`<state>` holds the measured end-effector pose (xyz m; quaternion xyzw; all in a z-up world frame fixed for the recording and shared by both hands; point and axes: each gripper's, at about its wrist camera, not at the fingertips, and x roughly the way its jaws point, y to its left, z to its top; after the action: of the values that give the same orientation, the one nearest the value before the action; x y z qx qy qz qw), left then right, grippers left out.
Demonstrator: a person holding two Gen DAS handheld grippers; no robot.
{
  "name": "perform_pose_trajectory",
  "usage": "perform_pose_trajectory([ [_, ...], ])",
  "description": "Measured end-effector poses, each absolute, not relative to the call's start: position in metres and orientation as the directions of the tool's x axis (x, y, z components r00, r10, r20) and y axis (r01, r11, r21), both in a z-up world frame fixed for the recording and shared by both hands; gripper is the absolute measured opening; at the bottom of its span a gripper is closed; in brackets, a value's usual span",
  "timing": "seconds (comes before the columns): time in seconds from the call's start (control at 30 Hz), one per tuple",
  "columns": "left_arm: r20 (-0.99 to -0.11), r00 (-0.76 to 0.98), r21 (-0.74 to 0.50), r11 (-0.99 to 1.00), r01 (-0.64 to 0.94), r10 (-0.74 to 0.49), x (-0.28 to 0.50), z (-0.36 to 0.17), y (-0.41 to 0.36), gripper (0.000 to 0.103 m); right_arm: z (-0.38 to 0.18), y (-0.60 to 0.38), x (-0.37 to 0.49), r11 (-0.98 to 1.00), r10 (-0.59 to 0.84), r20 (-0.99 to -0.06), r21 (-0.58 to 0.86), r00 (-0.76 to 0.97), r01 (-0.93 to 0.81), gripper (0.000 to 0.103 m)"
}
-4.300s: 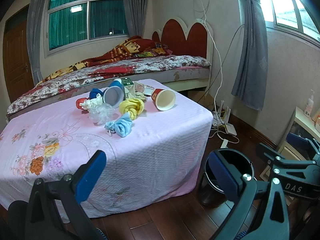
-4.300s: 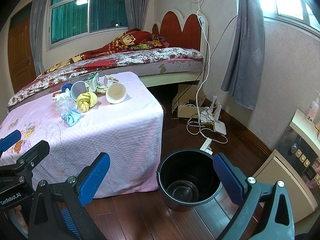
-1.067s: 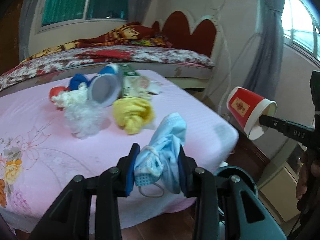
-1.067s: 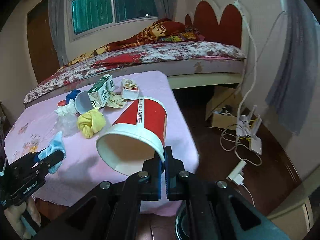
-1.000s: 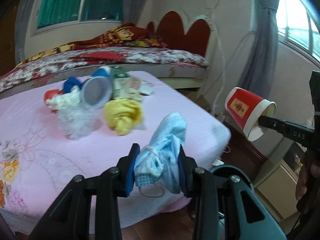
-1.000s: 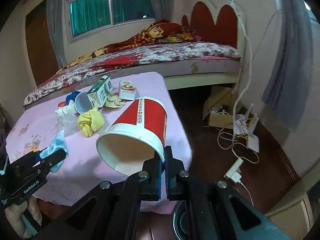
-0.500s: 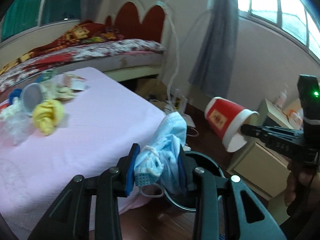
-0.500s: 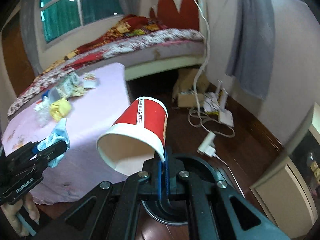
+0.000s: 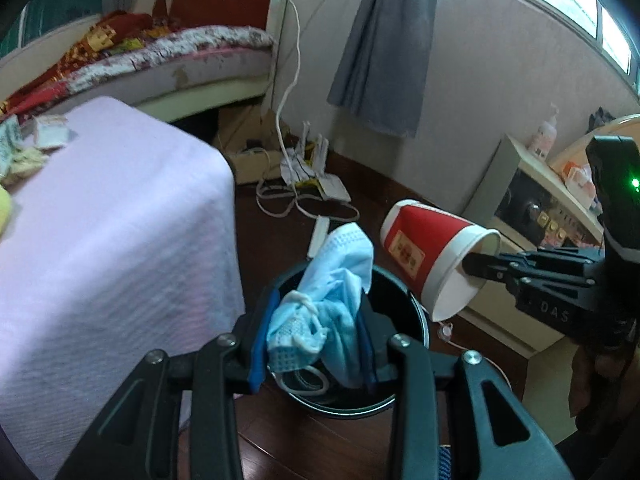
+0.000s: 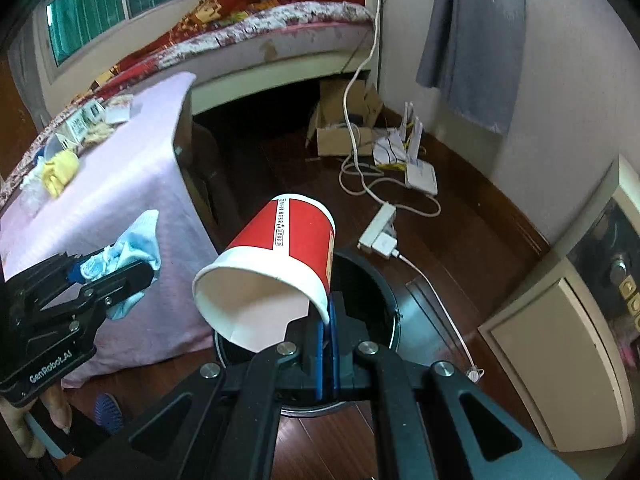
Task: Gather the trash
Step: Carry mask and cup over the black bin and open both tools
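The black bin point(image 9: 404, 394) now lies under both grippers, where a second ago the pink-covered table point(image 9: 120, 240) filled both views. The left gripper point(image 9: 314, 338) stays clenched on the blue face mask point(image 9: 332, 280); the right gripper point(image 10: 327, 322) still pinches the red paper cup point(image 10: 288, 248) by its rim. Only the right view shows leftover trash point(image 10: 60, 170) on the table.

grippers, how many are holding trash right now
2: the left gripper clamps a blue mask, the right gripper pinches a red cup by its rim, both above the bin.
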<state>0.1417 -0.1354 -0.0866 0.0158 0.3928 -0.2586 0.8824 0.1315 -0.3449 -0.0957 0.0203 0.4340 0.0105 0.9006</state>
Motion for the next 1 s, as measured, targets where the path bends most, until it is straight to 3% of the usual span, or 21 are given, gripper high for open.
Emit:
perform_pose_trajectory([
  [0.13, -0.734, 0.513, -0.174, 0.853, 0.491, -0.445, 0.151, -0.100, -0.147, 0.039, -0.110, -0.351, 0.137, 0.999, 0.040, -0.802, 0.046, 0.596, -0.006, 0.003],
  [0.2, -0.748, 0.491, -0.183, 0.850, 0.494, -0.446, 0.156, -0.106, -0.151, 0.047, -0.119, -0.354, 0.144, 0.998, 0.058, -0.820, 0.063, 0.570, -0.012, 0.004],
  [0.23, -0.764, 0.473, -0.187, 0.852, 0.489, -0.439, 0.160, -0.113, -0.153, 0.063, -0.127, -0.355, 0.148, 0.997, 0.073, -0.833, 0.076, 0.549, -0.017, 0.004],
  [0.27, -0.781, 0.469, -0.174, 0.866, 0.469, -0.412, 0.163, -0.119, -0.153, 0.089, -0.139, -0.357, 0.154, 0.997, 0.069, -0.856, 0.077, 0.513, -0.006, 0.010],
  [0.3, -0.788, 0.472, -0.172, 0.878, 0.446, -0.395, 0.166, -0.123, -0.151, 0.098, -0.148, -0.361, 0.158, 0.998, 0.046, -0.875, 0.060, 0.481, 0.015, 0.037],
  [0.37, -0.789, 0.480, -0.180, 0.891, 0.416, -0.383, 0.167, -0.126, -0.143, 0.102, -0.161, -0.374, 0.159, 0.997, -0.008, -0.893, 0.027, 0.450, 0.071, 0.080],
  [0.57, -0.796, 0.516, -0.134, 0.924, 0.359, -0.316, 0.163, -0.126, -0.123, 0.102, -0.151, -0.393, 0.157, 0.988, -0.038, -0.886, 0.034, 0.463, 0.148, 0.081],
  [0.8, -0.776, 0.562, -0.115, 0.941, 0.318, -0.285, 0.157, -0.114, -0.097, 0.102, -0.129, -0.375, 0.158, 0.993, -0.034, -0.864, 0.025, 0.502, 0.112, 0.081],
  [1.0, -0.719, 0.653, -0.073, 0.960, 0.270, -0.239, 0.151, -0.094, -0.079, 0.102, -0.123, -0.365, 0.159, 0.995, -0.034, -0.854, 0.019, 0.519, 0.096, 0.081],
])
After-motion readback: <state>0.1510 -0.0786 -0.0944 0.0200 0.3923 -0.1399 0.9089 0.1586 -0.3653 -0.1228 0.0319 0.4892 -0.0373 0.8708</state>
